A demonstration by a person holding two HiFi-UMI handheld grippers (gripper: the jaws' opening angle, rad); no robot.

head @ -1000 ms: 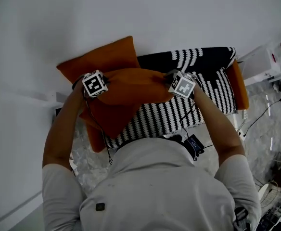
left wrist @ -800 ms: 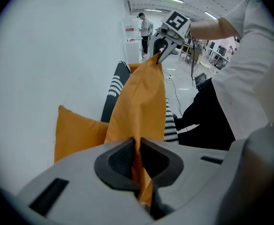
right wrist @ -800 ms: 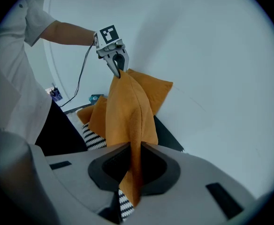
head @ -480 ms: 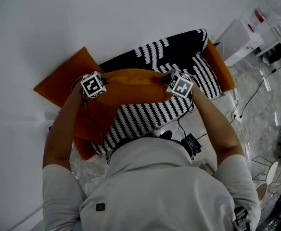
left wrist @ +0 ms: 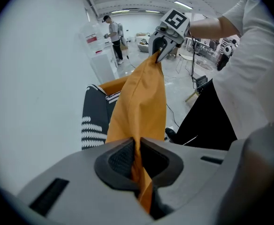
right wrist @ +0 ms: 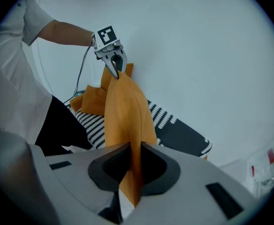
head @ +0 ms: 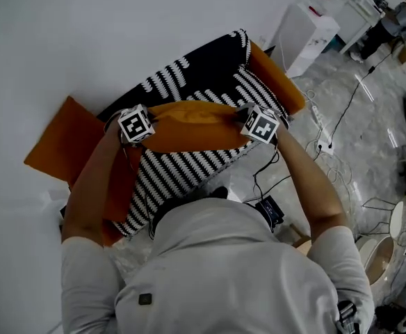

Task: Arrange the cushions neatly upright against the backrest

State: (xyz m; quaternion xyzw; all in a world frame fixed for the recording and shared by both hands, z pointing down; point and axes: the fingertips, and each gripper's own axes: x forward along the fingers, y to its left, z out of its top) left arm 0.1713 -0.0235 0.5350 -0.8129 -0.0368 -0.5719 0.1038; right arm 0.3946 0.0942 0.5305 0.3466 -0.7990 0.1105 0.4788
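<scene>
Since cushions are to be stood along it, the backrest of a black-and-white striped sofa is shown pushed against a white wall. One orange cushion is slumped at the sofa's left end, and another orange piece is seen at its right end. Between them, a third orange cushion is held up over the seat, near the backrest. It is pinched at both ends so that it hangs flat and can probably be set down upright. The left hand-held gripper is clamped on one end of the fabric. The right hand-held gripper is clamped on the other.
</scene>
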